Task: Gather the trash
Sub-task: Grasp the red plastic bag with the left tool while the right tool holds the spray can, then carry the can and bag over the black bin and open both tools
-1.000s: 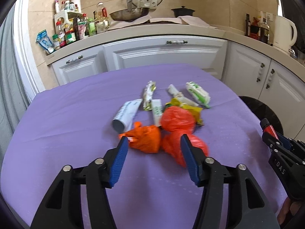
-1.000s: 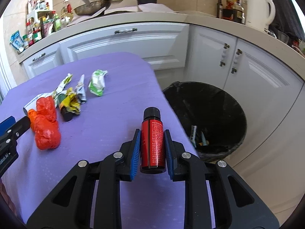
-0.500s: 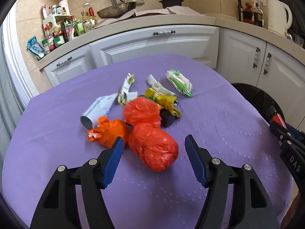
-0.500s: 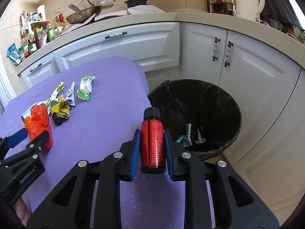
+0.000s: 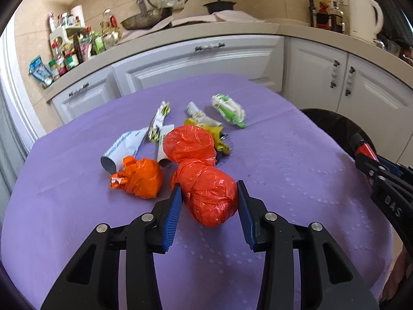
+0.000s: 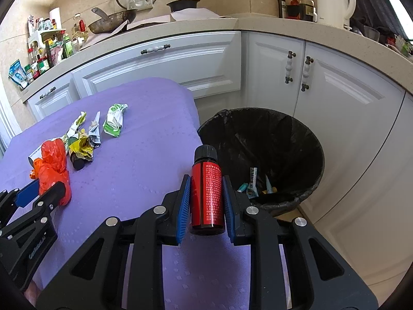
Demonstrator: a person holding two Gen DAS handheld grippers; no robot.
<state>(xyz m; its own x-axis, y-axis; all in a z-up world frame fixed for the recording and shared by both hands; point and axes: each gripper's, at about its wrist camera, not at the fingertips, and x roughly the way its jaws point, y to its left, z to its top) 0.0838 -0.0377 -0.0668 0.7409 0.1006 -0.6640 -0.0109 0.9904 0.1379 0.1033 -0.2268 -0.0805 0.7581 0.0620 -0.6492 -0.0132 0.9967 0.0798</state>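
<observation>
Partway through, by my reading: a few small wrappers already lie at the bottom of the black-lined bin (image 6: 260,155), which stands on the floor just off the table's edge. Right gripper (image 6: 206,201) is clamped on a red bottle (image 6: 206,193) with a black cap, held upright above the near corner of the purple tablecloth (image 5: 284,160), beside the bin but not yet over its mouth; that item is collected but not dropped. Left gripper (image 5: 209,206) has its jaws closing around the nearer lobe of the red plastic bag (image 5: 206,180); the bag sits between the pads, which touch or nearly touch its sides, and it is not lifted. Left on the cloth: the orange bag (image 5: 139,177), a white tube (image 5: 124,147), a yellow wrapper (image 5: 219,139), a green-and-white packet (image 5: 228,108) and several thin crumpled sachets, clustered together mid-table. Most of the pile remains
</observation>
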